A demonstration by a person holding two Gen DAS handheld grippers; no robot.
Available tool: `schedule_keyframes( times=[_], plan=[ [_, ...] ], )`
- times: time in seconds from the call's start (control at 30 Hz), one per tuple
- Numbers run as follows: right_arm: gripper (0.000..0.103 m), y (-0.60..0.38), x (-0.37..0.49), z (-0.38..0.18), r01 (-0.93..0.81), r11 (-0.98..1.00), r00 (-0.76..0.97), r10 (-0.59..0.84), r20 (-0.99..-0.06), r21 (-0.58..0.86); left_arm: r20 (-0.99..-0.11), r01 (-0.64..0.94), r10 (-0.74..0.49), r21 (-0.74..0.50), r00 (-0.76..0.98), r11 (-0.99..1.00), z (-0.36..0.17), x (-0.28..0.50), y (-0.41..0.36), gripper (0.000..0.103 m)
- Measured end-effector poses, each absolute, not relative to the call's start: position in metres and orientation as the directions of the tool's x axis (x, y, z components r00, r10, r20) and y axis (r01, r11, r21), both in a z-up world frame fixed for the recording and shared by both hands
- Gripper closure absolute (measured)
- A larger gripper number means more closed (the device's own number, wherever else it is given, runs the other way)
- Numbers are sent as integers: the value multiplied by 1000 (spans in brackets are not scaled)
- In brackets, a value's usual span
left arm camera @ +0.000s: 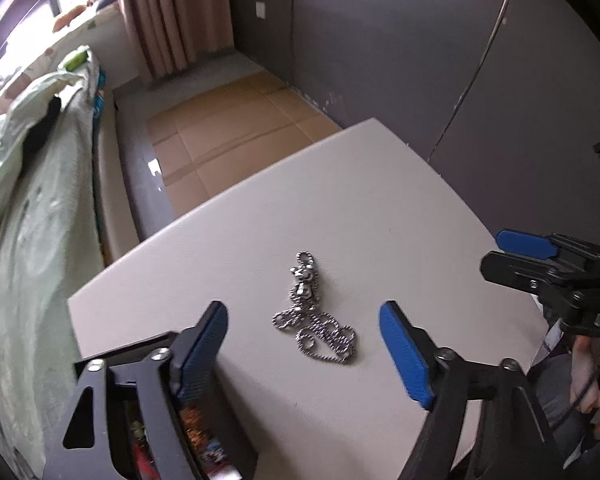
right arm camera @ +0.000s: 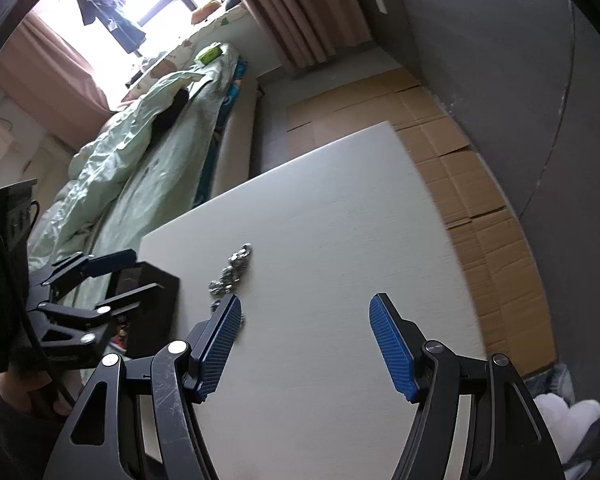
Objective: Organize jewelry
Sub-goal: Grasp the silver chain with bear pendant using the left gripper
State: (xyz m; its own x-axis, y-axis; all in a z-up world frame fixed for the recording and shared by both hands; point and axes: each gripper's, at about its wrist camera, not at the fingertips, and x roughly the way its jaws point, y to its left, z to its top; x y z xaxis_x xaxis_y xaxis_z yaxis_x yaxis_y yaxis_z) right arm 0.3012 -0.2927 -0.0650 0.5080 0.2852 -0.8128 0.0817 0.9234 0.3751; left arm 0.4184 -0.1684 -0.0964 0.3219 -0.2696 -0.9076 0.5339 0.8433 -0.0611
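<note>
- Right, step in hand looks like the approach: my left tongs (left arm camera: 304,344) hang spread over the chain necklace (left arm camera: 314,312), pads clear of it on both sides.
- Necklace lies bunched on the white surface (left arm camera: 380,200), pendant end pointing away from me, nothing pinching it.
- My right tongs (right arm camera: 306,344) are spread too, empty, just beside the necklace.
- Next move, I'd say: drop the left tongs lower and pinch a thick clump of links, since a loose chain slips.
- Containers: 1 black box (right arm camera: 148,304) at the surface's left edge; colourful bits show inside, can't tell what.
</note>
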Motion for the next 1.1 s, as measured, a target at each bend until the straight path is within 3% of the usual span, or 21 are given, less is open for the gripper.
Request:
schedule_keyframes(
  times=[0.07,0.23,0.33,0.6,0.73,1.1],
  plan=[
    [36,-297,302,-67,92,923,508,279,-815,373,-917,528,-274,-86,289,845,-106,426,-174,37],
    [36,-307,304,-71,111,916,507,282,-815,386,-931,519,-253,-85,262,850,-124,438,-187,40],
    [36,-309,306,-75,122,917,501,273,-821,380,-942,505,-240,-93,235,858,-136,445,-191,51],
    [36,-309,314,-79,139,918,482,266,-835,372,-955,475,-210,-88,209,875,-156,449,-194,56],
    [36,-305,314,-77,124,917,488,276,-828,379,-961,457,-151,-30,230,889,-153,450,-195,82],
    [36,-299,312,-74,116,919,488,278,-827,377,-948,451,-199,-69,247,890,-134,442,-187,86]
  ],
)
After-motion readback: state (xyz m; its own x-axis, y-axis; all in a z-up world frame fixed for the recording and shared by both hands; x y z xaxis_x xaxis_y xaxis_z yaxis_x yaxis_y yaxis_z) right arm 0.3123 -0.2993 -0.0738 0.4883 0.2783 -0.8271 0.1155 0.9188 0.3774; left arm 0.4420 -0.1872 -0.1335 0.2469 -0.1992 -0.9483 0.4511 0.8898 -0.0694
